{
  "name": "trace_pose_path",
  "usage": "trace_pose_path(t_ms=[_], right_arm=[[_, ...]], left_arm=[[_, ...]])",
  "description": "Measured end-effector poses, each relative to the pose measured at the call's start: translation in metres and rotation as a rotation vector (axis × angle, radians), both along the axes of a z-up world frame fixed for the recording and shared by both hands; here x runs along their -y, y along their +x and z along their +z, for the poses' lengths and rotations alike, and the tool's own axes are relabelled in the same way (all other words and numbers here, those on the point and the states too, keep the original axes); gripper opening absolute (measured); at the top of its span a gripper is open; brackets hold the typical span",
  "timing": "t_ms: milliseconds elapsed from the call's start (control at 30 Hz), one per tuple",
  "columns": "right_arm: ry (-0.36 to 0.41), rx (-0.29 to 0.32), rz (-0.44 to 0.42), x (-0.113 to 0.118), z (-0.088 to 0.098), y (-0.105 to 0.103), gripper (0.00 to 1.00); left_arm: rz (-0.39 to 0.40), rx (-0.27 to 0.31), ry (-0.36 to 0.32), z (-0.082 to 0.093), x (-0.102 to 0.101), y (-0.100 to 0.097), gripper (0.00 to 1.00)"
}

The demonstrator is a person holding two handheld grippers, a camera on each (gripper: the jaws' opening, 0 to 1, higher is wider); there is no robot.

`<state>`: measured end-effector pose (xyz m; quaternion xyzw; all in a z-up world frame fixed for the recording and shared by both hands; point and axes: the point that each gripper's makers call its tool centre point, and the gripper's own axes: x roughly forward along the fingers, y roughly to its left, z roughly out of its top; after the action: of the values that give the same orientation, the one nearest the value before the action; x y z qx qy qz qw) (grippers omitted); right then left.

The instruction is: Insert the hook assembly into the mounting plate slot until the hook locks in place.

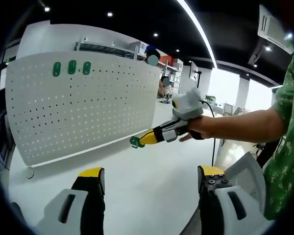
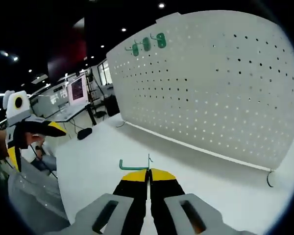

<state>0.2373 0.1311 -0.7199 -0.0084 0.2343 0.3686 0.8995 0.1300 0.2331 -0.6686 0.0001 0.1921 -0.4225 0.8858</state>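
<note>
R gripper (image 2: 148, 175) has its yellow-tipped jaws pressed together on a green hook (image 2: 135, 165), the hook's long arm sticking out to the left of the tips in the right gripper view, w/ a thin upright bit at the pinch point. In the left gripper view the same gripper (image 1: 146, 139) comes in from the right, held by a person's hand (image 1: 195, 128), the green hook (image 1: 135, 142) at its tip, in mid-air over the white table (image 1: 137, 181) and just short of the pegboard's lower right corner. L gripper (image 1: 149, 177) jaws stand wide apart, nothing between them.

White perforated pegboard (image 1: 83, 105) stands upright on the table; three green hooks (image 1: 71, 67) already sit in its upper left, seen also in the right gripper view (image 2: 147, 44).

Hook's far end is small and hard to make out. Pegboard's feet are partly cut off. Person's green patterned sleeve (image 1: 286, 142) is cropped at the frame edge.
</note>
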Motion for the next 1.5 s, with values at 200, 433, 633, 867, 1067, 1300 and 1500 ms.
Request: trace_pose_path(t_ms=[200, 433, 633, 867, 1067, 1300, 1500], right_arm=[[0.096, 0.05, 0.02, -0.012, 0.033, -0.016, 0.0], [0.285, 0.069, 0.046, -0.023, 0.073, -0.033, 0.0], [0.392, 0.09, 0.08, -0.027, 0.099, -0.045, 0.0], [0.478, 0.112, 0.123, -0.034, 0.122, -0.056, 0.0], [0.579, 0.126, 0.161, -0.037, 0.142, -0.064, 0.0], [0.667, 0.134, 0.188, -0.038, 0.155, -0.069, 0.0], [0.691, 0.144, 0.213, -0.041, 0.161, -0.075, 0.0]], left_arm=[[-0.005, 0.031, -0.011, 0.013, -0.002, 0.002, 0.79], [-0.003, 0.062, -0.019, 0.027, -0.01, 0.01, 0.79], [-0.007, 0.095, -0.036, 0.044, -0.014, 0.018, 0.78], [-0.013, 0.131, -0.08, 0.067, -0.014, 0.027, 0.77], [-0.017, 0.119, -0.159, 0.082, -0.016, 0.035, 0.74], [-0.033, 0.075, -0.289, 0.099, -0.014, 0.041, 0.68], [-0.058, 0.068, -0.324, 0.103, -0.009, 0.041, 0.61]])
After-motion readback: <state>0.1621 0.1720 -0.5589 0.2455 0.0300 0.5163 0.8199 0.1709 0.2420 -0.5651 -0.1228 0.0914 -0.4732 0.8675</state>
